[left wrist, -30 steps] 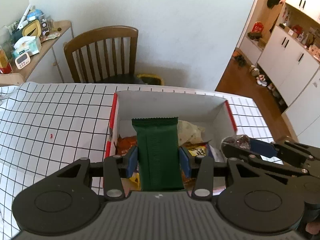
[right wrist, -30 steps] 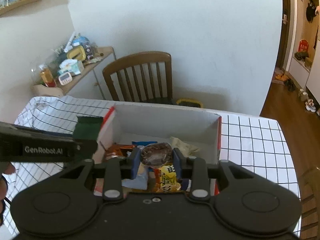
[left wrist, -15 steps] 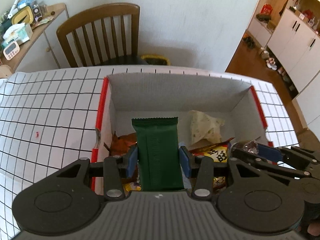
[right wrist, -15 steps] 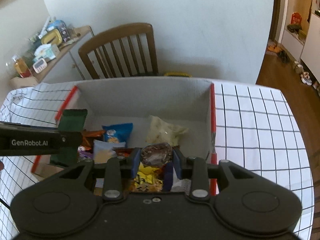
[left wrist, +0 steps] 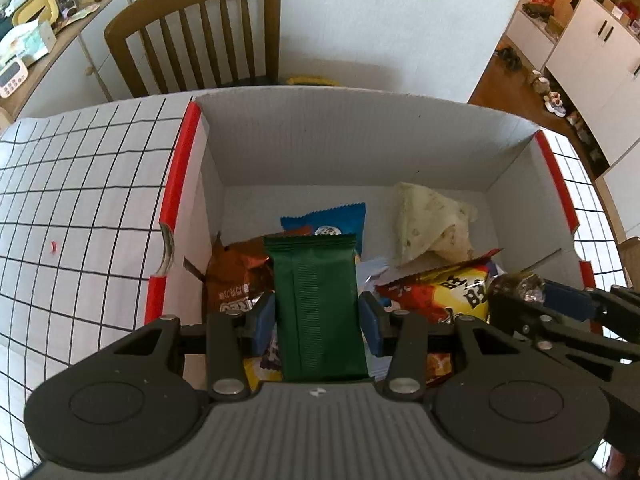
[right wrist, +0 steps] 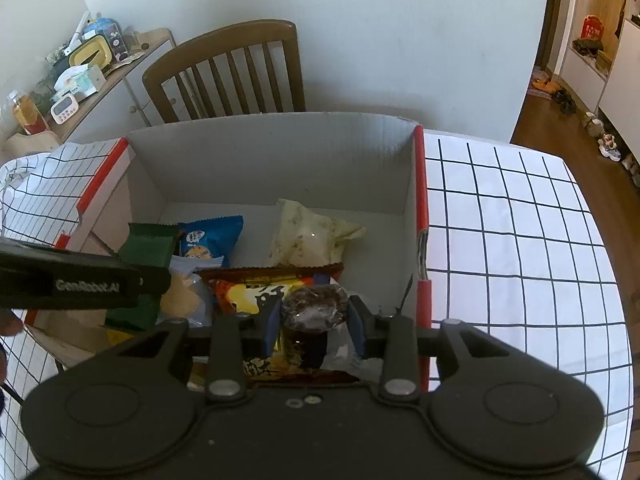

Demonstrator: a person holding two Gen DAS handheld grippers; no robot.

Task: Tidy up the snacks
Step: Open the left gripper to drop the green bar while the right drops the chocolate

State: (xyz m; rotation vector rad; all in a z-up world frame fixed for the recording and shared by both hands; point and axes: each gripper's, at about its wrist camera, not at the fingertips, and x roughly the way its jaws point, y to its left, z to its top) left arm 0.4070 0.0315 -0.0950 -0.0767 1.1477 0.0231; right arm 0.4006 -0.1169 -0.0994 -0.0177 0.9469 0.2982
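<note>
One cardboard box (left wrist: 352, 148), white inside with red rims, sits on a tablecloth (left wrist: 80, 200) of white with a black grid; you hold both grippers above its near edge. Two grippers, one snack each. Your left gripper (left wrist: 318, 316) is clamped on a dark green snack bar (left wrist: 318, 304), which stands upright between the blue pads, over the left part of the box. Your right gripper (right wrist: 314, 318) has a round dark cake in clear wrap (right wrist: 314, 306) between its pads; the jaws have just been opening, and you cannot tell from the frames whether the pads still press on it.

Five loose packets can be counted inside the box: one yellow-and-red bag (right wrist: 260, 290), one pale crumpled packet (right wrist: 308, 236) towards the back, one blue pouch (right wrist: 208, 238), one brown wrapper (left wrist: 236, 276) at the left wall, and one clear pack with a pale biscuit (right wrist: 186, 298). More may lie under the grippers.

Compared with a second ago, both grippers have dropped towards the box and tipped downward, so its interior now fills the views; the green bar is gripped as before.

One wooden chair (right wrist: 228, 72) stands behind the table against a white wall. One sideboard (right wrist: 96, 80) at left carries clutter; white cabinets (left wrist: 592, 52) and a wood floor (right wrist: 560, 120) lie at right.
</note>
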